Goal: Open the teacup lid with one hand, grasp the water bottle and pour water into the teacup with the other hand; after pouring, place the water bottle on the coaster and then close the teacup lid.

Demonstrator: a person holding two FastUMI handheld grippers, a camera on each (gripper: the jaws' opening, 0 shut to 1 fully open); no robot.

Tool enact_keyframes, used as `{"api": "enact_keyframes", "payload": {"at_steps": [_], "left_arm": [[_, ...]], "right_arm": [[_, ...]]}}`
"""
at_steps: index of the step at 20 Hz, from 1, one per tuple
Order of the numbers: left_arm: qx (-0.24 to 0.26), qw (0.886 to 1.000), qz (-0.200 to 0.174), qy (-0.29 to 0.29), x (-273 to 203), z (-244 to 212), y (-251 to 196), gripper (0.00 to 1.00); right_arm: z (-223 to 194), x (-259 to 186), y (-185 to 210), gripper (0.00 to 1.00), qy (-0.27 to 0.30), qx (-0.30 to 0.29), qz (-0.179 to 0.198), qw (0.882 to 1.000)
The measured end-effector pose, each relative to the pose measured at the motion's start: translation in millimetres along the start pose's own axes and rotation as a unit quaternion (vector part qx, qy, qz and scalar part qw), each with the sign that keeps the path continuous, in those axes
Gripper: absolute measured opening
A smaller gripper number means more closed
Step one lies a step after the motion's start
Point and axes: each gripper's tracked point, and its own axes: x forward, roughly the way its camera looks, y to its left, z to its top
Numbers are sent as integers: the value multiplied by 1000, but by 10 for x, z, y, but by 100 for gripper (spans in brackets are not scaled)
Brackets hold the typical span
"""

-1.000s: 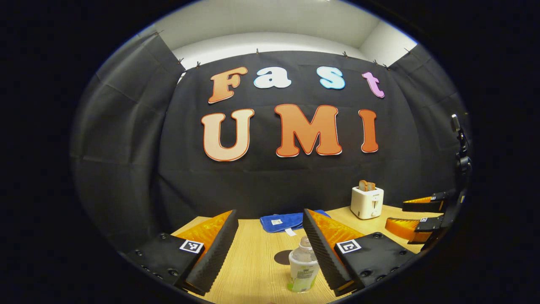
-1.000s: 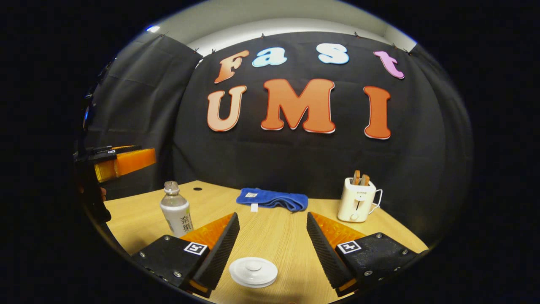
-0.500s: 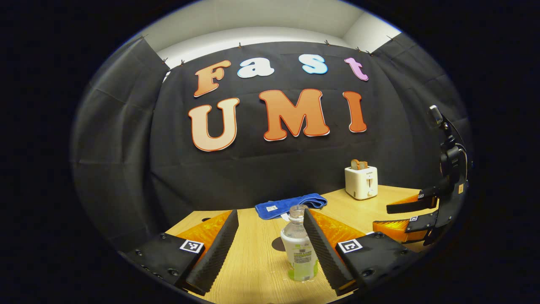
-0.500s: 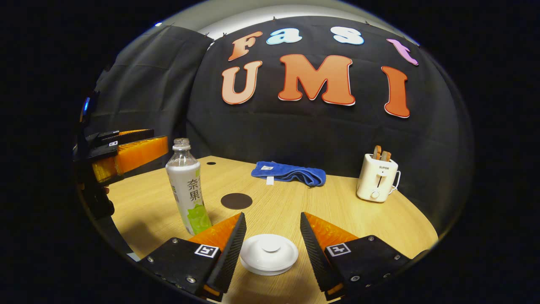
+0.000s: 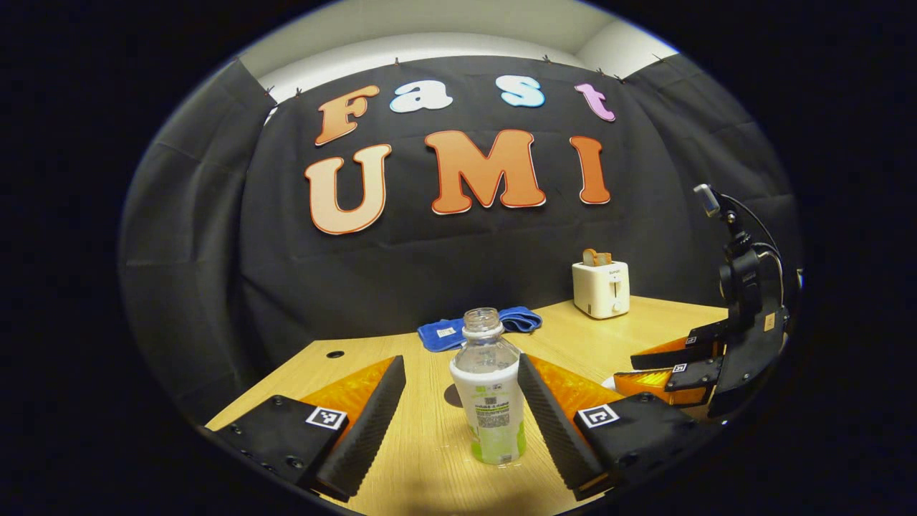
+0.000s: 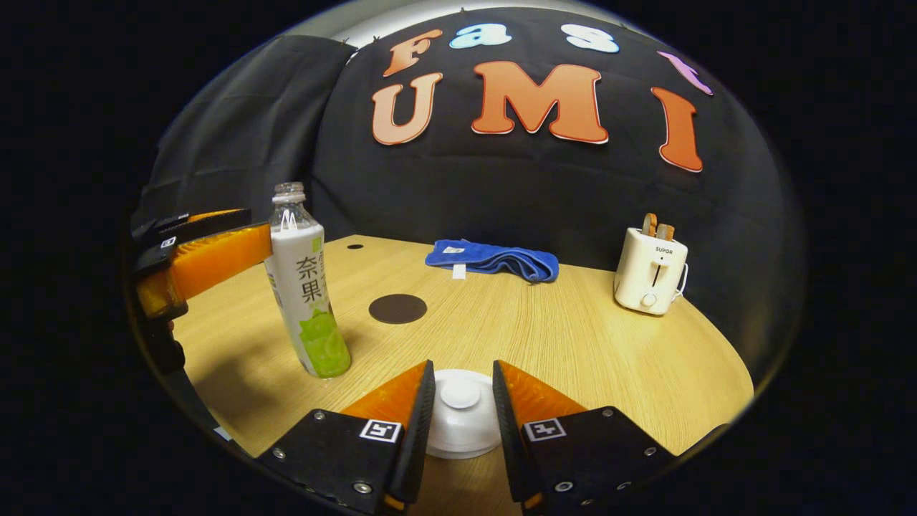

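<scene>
Holding my left tongs wide apart, I have the bottle standing up between the two fingers. The right finger is just beside the bottle. I cannot tell if it touches. The left finger is well apart from it. The bottle has no cap on and stands on the table.

My right tongs are low over the white lid. The two fingers sit close on each side of the little knob on top. I cannot tell if they press on it yet. The lid lies near the front edge of the table.

From the right gripper view the bottle is toward the left edge, with my other tongs next to it. A dark round coaster lies flat on the table just behind the bottle, apart from it.

A blue cloth lies bunched up by the back edge. A white toaster with bread in it stands near the back right corner.

From the left gripper view my right tongs are off at the right side, low by the table.
</scene>
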Motion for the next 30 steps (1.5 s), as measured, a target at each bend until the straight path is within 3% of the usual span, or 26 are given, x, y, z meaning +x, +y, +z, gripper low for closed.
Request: {"api": "enact_keyframes", "payload": {"at_steps": [1,2,3,4,5,6,10,20,23,26,28,30], "left_arm": [[-4,1000,-2,4,10,-35,-11,100],[-7,1000,-4,8,19,-75,-29,100],[-10,1000,-6,14,21,-126,-52,100],[-10,1000,-9,21,27,-171,-68,100],[-6,1000,-9,27,36,-221,-67,98],[-2,999,-11,34,43,-269,-60,98],[-11,998,-22,53,58,-426,-100,98],[-40,992,-37,117,210,-850,-220,99],[-54,990,-48,124,237,-897,-277,83],[-70,987,-55,136,261,-981,-325,78],[-74,987,-52,131,262,-954,-296,70],[-71,987,-48,134,260,-973,-286,71]], "right_arm": [[17,16,6,47,-3,-1,1,1000],[22,7,11,39,-4,-4,2,1000],[20,10,32,40,-5,-9,3,1000],[28,12,36,33,-7,-14,3,1000],[31,11,24,34,-8,-20,1,1000],[39,14,25,28,-9,-22,2,1000],[43,34,20,22,-8,-9,5,1000],[318,-112,-50,21,-41,3,5,999],[374,-168,-154,20,-49,7,-6,999],[380,-195,-221,20,-52,15,-11,998],[366,-219,-271,21,-51,16,-16,998],[335,-237,-318,20,-50,19,-20,998]]}}
